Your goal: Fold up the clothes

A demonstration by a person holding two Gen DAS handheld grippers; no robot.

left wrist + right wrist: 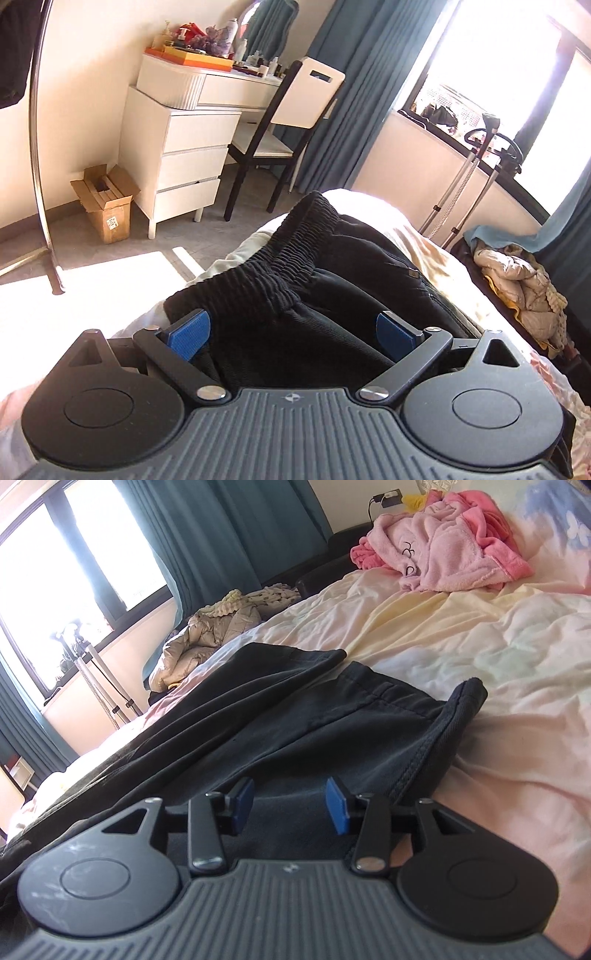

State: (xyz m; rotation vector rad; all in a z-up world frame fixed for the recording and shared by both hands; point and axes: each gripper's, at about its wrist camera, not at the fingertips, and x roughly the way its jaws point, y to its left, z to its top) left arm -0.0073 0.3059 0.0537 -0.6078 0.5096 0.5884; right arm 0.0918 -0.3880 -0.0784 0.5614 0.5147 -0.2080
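Black trousers with a gathered elastic waistband lie on the bed. My left gripper is open, its blue pads either side of the cloth just below the waistband. In the right wrist view the same dark trousers lie flat, with the leg ends toward the middle of the bed. My right gripper is open, low over the dark cloth near the leg end, holding nothing.
A pink robe lies heaped at the far end of the bed. A beige padded jacket sits beside the bed, also seen in the right wrist view. A white dresser, chair, cardboard box and garment steamer pole stand nearby.
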